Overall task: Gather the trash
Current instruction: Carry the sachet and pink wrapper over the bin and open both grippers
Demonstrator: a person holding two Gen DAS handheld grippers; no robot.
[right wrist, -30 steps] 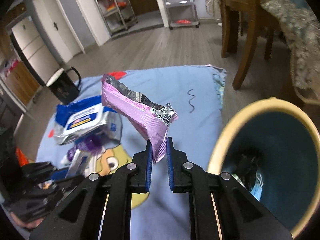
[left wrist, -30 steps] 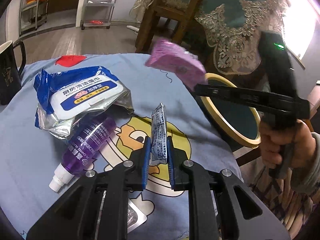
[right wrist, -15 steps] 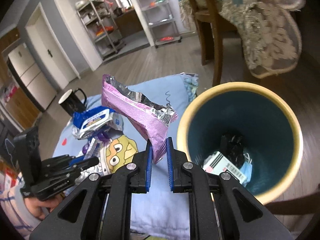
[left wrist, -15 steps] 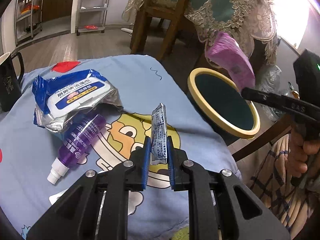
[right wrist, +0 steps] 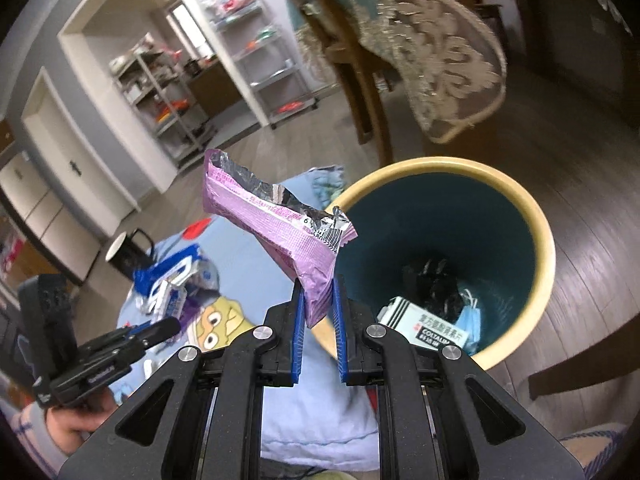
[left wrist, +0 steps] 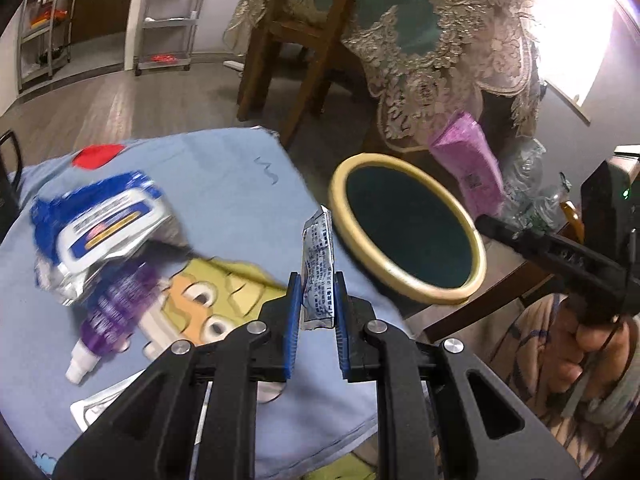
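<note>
In the left wrist view, the left gripper [left wrist: 318, 312] sits at bottom centre, clenched on a small silver sachet [left wrist: 319, 270] that stands upright between its blue pads. Beyond it lies a blue cloth [left wrist: 224, 200] with a cartoon print. On the cloth at left are a blue-and-white wipes pack [left wrist: 100, 224] and, just below it, a purple bottle [left wrist: 112, 316] lying on its side. Right of centre is the bin [left wrist: 404, 236], teal inside with a yellow rim. The right gripper [left wrist: 486, 222] enters from the right, a hand [left wrist: 600, 340] on its handle, holding a pink wrapper [left wrist: 470, 168] above the bin's far rim.

In the right wrist view, the right gripper [right wrist: 318, 320] grasps the pink wrapper [right wrist: 280, 220] by its lower end, left of the bin [right wrist: 532, 216] opening. Inside the bin lie a white box [right wrist: 424, 324], a blue mask [right wrist: 470, 316] and something black. A mug [right wrist: 128, 252] stands at left.
</note>
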